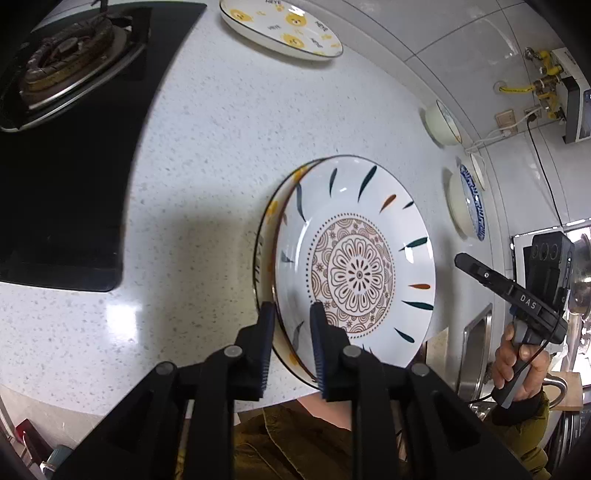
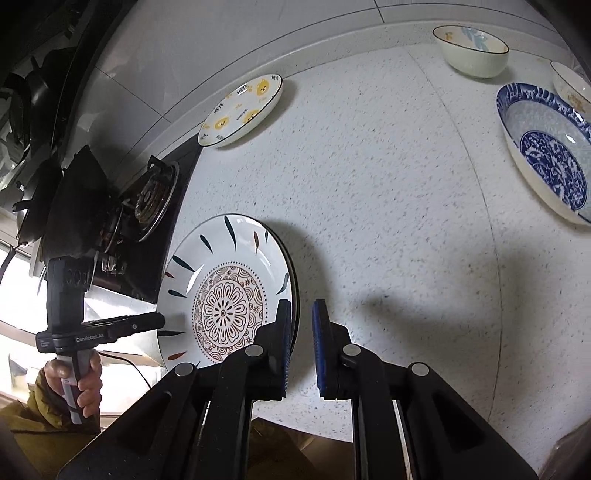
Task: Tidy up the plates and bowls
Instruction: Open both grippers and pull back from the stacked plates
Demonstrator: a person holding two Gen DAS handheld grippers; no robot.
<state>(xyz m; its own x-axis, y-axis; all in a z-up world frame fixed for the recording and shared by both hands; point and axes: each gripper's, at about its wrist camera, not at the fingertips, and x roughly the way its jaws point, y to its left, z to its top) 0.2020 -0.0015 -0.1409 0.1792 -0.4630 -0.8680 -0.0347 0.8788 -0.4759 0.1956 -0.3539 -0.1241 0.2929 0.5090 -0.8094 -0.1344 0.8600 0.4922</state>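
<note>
A white plate with a brown mandala centre (image 1: 354, 273) (image 2: 221, 306) lies on a yellow bear-print plate (image 1: 271, 210) on the speckled counter (image 1: 207, 155). My left gripper (image 1: 291, 306) straddles the near rim of this stack, one finger outside and one over the top plate. Its jaws stand slightly apart and the pads do not clearly press. My right gripper (image 2: 301, 304) hovers just right of the stack, shut, with only counter showing in the thin gap. A second bear-print plate (image 1: 280, 29) (image 2: 242, 110) sits by the back wall.
A blue-patterned bowl (image 2: 546, 155), a cream bowl (image 2: 472, 51) and another bowl's rim (image 2: 572, 88) stand to the right. The black gas hob (image 1: 66, 66) lies to the left of the plates. A steel sink (image 1: 476, 350) is beyond the counter's right end.
</note>
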